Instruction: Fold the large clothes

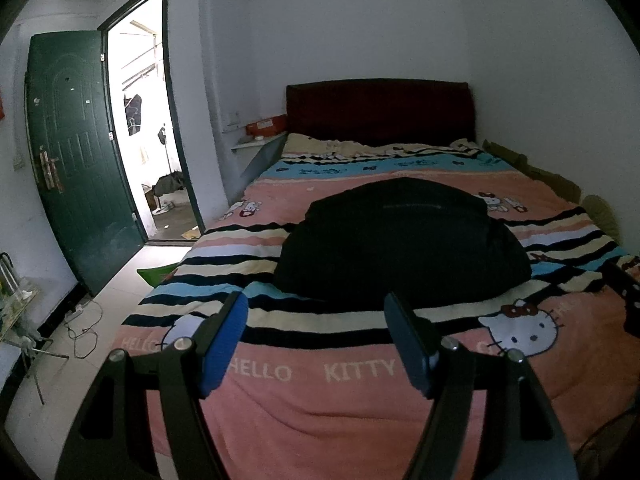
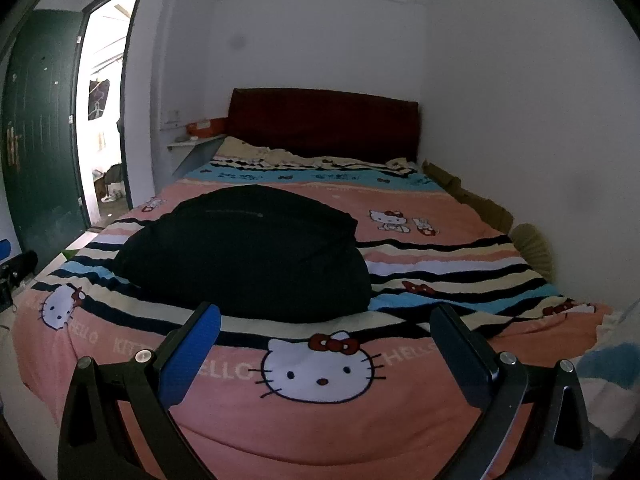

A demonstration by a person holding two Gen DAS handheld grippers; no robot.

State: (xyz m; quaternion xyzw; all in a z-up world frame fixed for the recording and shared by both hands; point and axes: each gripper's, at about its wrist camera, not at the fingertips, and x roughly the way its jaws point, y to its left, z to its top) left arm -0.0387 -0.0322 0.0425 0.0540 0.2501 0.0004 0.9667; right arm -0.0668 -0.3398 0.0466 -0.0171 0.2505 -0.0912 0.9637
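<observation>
Folds and type of black garment unreadable: dark mass, no detail. Far side of garment hidden behind own bulk. Lower bodies of left gripper and right gripper cut off by bottom edge. Bed foot cropped below. Doorway contents overexposed, too small to identify.

A black garment lies on a pink, striped Hello Kitty bedspread; dark green door.
</observation>
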